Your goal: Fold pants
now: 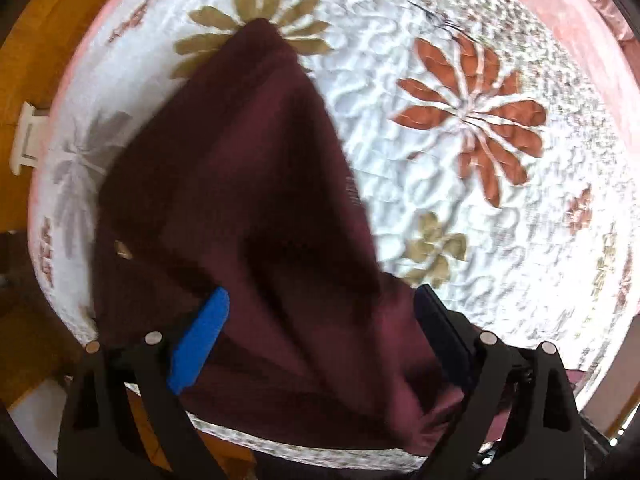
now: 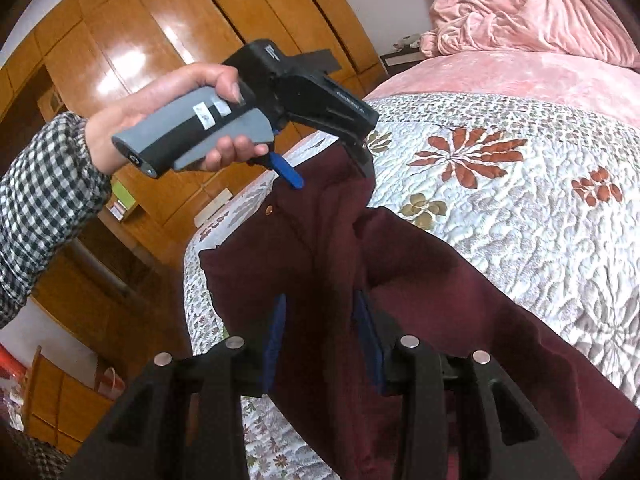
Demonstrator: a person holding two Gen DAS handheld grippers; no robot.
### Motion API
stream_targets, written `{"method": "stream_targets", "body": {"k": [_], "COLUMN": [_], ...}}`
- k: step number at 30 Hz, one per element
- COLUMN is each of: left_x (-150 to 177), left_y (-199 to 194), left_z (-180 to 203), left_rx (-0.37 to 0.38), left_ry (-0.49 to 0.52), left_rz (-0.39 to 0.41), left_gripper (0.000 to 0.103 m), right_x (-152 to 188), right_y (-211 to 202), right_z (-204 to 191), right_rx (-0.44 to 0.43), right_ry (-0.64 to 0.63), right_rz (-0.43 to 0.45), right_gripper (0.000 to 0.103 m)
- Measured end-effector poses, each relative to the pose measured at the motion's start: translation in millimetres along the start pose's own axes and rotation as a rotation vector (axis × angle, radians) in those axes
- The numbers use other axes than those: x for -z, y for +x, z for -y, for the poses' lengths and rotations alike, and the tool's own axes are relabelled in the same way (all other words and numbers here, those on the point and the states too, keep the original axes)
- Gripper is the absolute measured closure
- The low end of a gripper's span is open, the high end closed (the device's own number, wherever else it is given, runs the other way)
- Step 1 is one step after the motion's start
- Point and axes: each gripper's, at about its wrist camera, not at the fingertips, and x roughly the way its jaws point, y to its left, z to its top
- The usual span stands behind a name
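The maroon pants point(image 1: 256, 184) are hanging lifted above the quilted bedspread point(image 1: 480, 208), stretching away ahead of both grippers; the left gripper point(image 1: 320, 320) is spreading its blue pads point(image 1: 200, 340) wide with cloth bunched between them, though whether it is pinching the fabric I cannot tell; the right gripper point(image 2: 320, 336) is clenching a thick fold of the pants between its pads point(image 2: 276, 340); ahead of it and up to its left, the person's left hand point(image 2: 168, 120) is gripping the other tool's grey handle; beyond lies a pink blanket point(image 2: 532, 12), and wooden wardrobe doors point(image 2: 160, 20) are standing to the left.
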Motion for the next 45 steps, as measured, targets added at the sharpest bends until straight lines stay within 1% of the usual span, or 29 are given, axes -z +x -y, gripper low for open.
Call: {"method": "stream_targets", "body": {"k": [2,3,4,7,8,9,10,11,13,15,17,20,21,23,25,26,27,29,30,32,33,35,37,39,40,41,42,43,45], "left_x": [-1,-4,-6,-13,-14,-12,-11,-10,-5,2,18,52,73,103,144,167,183,215,222,226,228,231,238,242,243,244,244,243,238], "left_y": [4,6,10,25,29,32,35,37,34,28,17,2,-4,-13,-21,-22,-21,-8,2,30,49,75,83,82,80,77,72,69,70], "left_z": [6,9,11,15,12,9,5,0,-6,-13,-29,-56,-72,-90,-109,-120,-126,-138,-138,-148,-157,-172,-182,-193,-197,-200,-205,-210,-213], "left_rx": [-0.092,-0.155,-0.188,-0.235,-0.237,-0.221,-0.183,-0.131,-0.128,-0.091,-0.029,0.044,0.092,0.142,0.210,0.254,0.277,0.296,0.312,0.345,0.388,0.486,0.583,0.651,0.675,0.690,0.698,0.702,0.689], "left_ry": [0.007,0.002,-0.006,-0.020,-0.032,-0.046,-0.059,-0.076,-0.072,-0.087,-0.119,-0.128,-0.147,-0.171,-0.211,-0.226,-0.246,-0.285,-0.308,-0.348,-0.403,-0.479,-0.523,-0.538,-0.550,-0.561,-0.566,-0.576,-0.616], "left_rz": [0.004,0.008,0.007,-0.021,-0.017,-0.006,-0.003,-0.008,0.017,0.050,0.110,0.224,0.279,0.360,0.459,0.520,0.563,0.643,0.661,0.641,0.625,0.591,0.613,0.647,0.656,0.668,0.690,0.708,0.696], "left_gripper": [0.010,0.010,0.010,0.010,0.014,0.034,0.047,0.067,0.078,0.088,0.089,0.089,0.089,0.089,0.089,0.089,0.088,0.087,0.083,0.078,0.071,0.065,0.059,0.045,0.043,0.036,0.033,0.032,0.029], "right_x": [1,1,2,3,3,3,4,5,6,8,9,12,13,16,19,21,23,27,29,33,35,39,42,46,47,50,52,54,60], "right_y": [-5,-7,-10,-17,-19,-20,-22,-24,-26,-30,-34,-40,-43,-47,-48,-49,-49,-47,-46,-43,-42,-41,-43,-48,-50,-52,-56,-58,-65], "right_z": [4,6,8,15,15,15,16,17,19,23,27,30,32,35,37,38,39,38,38,38,37,36,35,36,36,36,35,34,33], "right_rx": [0.002,0.005,0.005,-0.007,-0.003,0.004,0.006,0.006,0.010,0.019,0.025,0.042,0.047,0.061,0.073,0.083,0.101,0.132,0.136,0.149,0.153,0.169,0.182,0.193,0.197,0.201,0.209,0.213,0.211], "right_ry": [0.006,0.011,0.019,0.048,0.047,0.043,0.040,0.040,0.046,0.061,0.074,0.080,0.085,0.092,0.102,0.106,0.104,0.099,0.103,0.114,0.119,0.125,0.121,0.131,0.137,0.142,0.141,0.142,0.158], "right_rz": [0.010,0.016,0.023,0.047,0.050,0.052,0.054,0.055,0.060,0.068,0.075,0.084,0.085,0.087,0.083,0.080,0.073,0.054,0.043,0.025,0.013,-0.006,-0.015,-0.018,-0.018,-0.021,-0.022,-0.022,-0.026], "right_gripper": [0.065,0.065,0.065,0.064,0.064,0.064,0.063,0.063,0.060,0.060,0.059,0.059,0.059,0.059,0.059,0.059,0.059,0.059,0.059,0.059,0.059,0.059,0.057,0.054,0.054,0.054,0.054,0.054,0.054]}}
